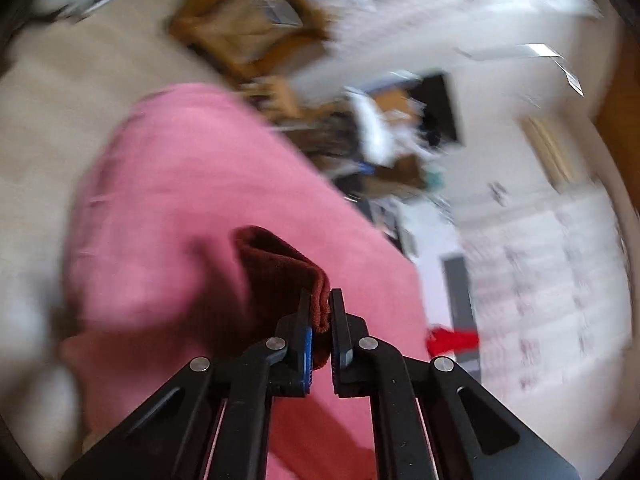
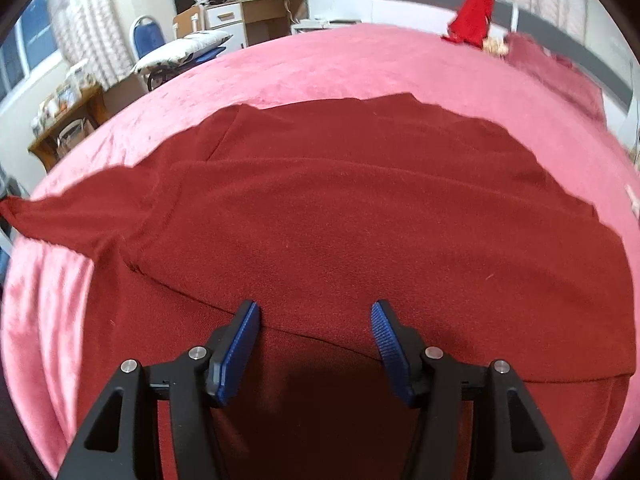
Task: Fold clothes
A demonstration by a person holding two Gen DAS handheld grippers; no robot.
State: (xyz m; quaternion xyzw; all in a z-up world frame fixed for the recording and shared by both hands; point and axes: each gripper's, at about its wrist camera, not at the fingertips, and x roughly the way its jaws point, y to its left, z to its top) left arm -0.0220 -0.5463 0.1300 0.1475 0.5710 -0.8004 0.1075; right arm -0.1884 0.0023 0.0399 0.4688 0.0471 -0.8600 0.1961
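A dark red garment [image 2: 340, 216] lies spread over a pink blanket [image 2: 320, 64] in the right wrist view, one sleeve stretched out to the far left edge. My right gripper [image 2: 316, 312] is open, just above the garment's near part, holding nothing. In the blurred left wrist view my left gripper [image 1: 321, 308] is shut on a folded edge of the dark red garment [image 1: 276, 268], lifted over the pink blanket [image 1: 180, 208].
A bright red item [image 2: 472, 16] and a darker pink cloth [image 2: 548, 68] lie at the bed's far right. A pillow [image 2: 180, 52], blue chair [image 2: 146, 38], desk [image 2: 248, 16] and wooden shelf [image 2: 68, 120] stand beyond the bed's left side.
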